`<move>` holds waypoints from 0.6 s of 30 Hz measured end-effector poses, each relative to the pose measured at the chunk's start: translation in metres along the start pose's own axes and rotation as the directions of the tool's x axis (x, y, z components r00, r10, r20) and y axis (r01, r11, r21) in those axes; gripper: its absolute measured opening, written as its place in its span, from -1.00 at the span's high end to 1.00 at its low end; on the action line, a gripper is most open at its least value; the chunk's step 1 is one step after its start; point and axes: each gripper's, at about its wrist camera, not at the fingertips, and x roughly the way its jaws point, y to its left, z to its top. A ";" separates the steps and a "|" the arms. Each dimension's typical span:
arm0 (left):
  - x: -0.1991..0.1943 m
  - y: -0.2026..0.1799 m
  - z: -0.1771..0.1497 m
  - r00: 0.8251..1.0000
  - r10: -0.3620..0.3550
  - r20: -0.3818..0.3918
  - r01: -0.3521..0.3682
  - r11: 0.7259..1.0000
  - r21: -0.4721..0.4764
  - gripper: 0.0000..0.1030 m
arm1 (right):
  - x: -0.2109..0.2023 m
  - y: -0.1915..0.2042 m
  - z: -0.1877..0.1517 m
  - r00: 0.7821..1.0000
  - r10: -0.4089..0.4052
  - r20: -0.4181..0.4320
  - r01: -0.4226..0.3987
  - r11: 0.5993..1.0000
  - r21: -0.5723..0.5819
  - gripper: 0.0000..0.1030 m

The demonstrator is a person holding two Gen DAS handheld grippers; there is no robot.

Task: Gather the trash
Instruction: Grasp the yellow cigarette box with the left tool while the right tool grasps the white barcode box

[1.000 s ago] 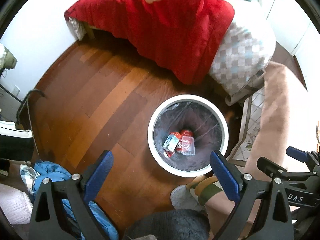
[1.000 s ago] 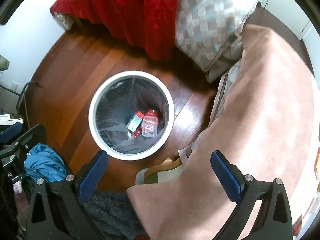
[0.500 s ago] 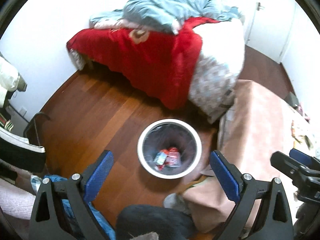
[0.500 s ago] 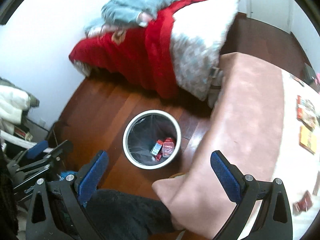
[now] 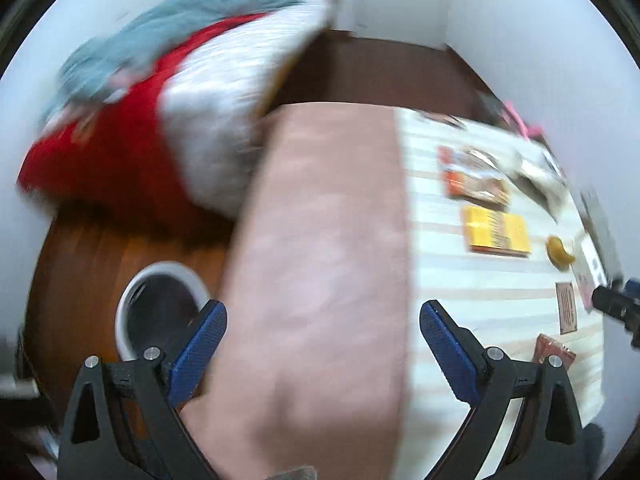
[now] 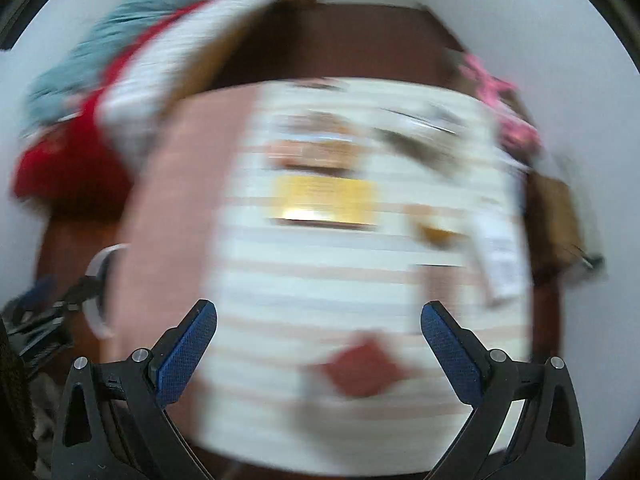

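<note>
Left gripper (image 5: 323, 342) spread wide, blue-padded fingers (image 5: 199, 347) far apart, nothing between them; poised above a pink cloth (image 5: 320, 240) draped over the near side of a table. Right gripper (image 6: 319, 344) likewise gaping, blue pads empty, poised over the striped tablecloth (image 6: 320, 280) in cream and pale pink bands.

From the left wrist view: white-rimmed trash bin (image 5: 160, 312) on the wooden floor (image 5: 80, 264), low left, just behind the left finger, partly hidden by the pink cloth; contents too dark to make out. On the striped cloth, to the right: a yellow packet (image 5: 496, 230), an orange-and-brown wrapper (image 5: 476, 184) beyond it, a small curved yellow-brown scrap (image 5: 560, 254) to its right, a brown label-like card (image 5: 566, 314) and a dark red wrapper (image 5: 554, 354) nearer, by the right finger. Tip of the other gripper at the far right edge.

From the right wrist view, heavily motion-blurred: same yellow packet (image 6: 326, 200) near centre, dark red wrapper (image 6: 362, 368) lying between the two fingers, a sliver of the bin's white rim (image 6: 96, 292) at far left beside the pink cloth.

Further out: bed with a red blanket (image 5: 92, 152), a grey-white cover (image 5: 224, 120) and a blue-grey quilt (image 5: 192, 20) heaped on top; white walls (image 5: 540, 32) behind; something pink (image 6: 500, 108) at the far right corner, too blurred to identify.
</note>
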 end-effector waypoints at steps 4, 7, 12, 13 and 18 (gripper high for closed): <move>0.041 -0.077 0.036 0.999 -0.036 -0.027 0.041 0.974 0.221 -0.91 | 0.048 -0.080 0.014 0.992 -0.087 -0.091 0.092 0.994 0.057 -0.99; 0.070 -0.124 0.056 0.995 -0.067 -0.080 0.093 0.912 0.400 -0.91 | 0.075 -0.117 0.022 0.987 -0.078 -0.142 0.090 0.993 0.077 -0.80; 0.093 -0.176 0.071 0.981 -0.137 -0.135 0.192 0.718 0.669 -0.90 | 0.103 -0.136 0.032 0.981 -0.007 -0.193 0.023 0.996 0.082 -0.64; 0.096 -0.183 0.072 0.978 -0.143 -0.151 0.208 0.678 0.705 -0.90 | 0.107 -0.136 0.034 0.980 0.009 -0.199 0.007 0.997 0.081 -0.59; 0.116 -0.207 0.068 0.957 -0.138 -0.255 0.289 0.524 0.801 -0.90 | 0.116 -0.135 0.035 0.976 0.046 -0.212 -0.027 0.995 0.091 -0.18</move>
